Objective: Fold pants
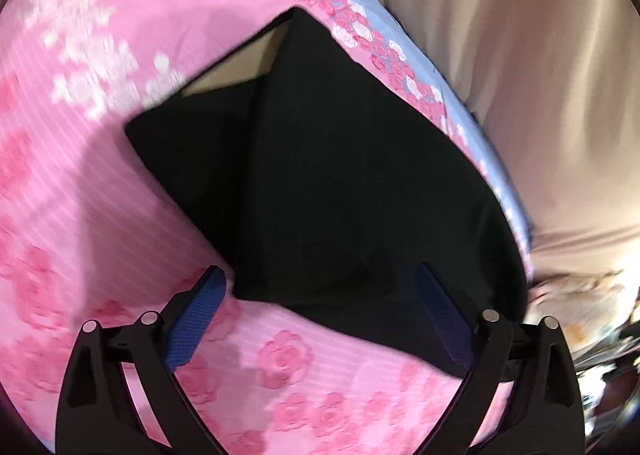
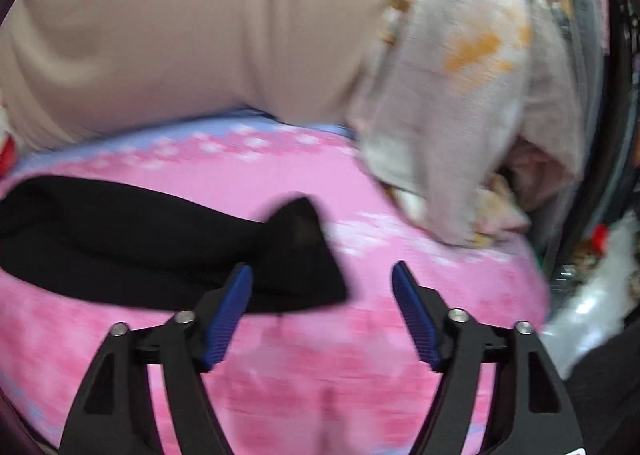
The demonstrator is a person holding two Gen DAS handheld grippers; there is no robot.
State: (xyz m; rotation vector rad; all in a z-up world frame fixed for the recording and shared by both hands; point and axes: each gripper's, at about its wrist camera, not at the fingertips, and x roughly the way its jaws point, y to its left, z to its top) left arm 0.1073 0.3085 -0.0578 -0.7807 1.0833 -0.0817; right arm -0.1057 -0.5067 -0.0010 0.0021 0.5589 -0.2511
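The black pants lie folded in layers on a pink flowered sheet. In the left wrist view my left gripper is open, its blue pads on either side of the pants' near edge, just above the cloth. In the right wrist view the pants lie to the left with one corner sticking up. My right gripper is open and empty, its left pad over the pants' right end, its right pad over bare sheet.
A beige cushion or cover runs along the far side of the bed. A pale printed cloth is heaped at the right. Clutter and a dark frame stand beyond the bed's right edge.
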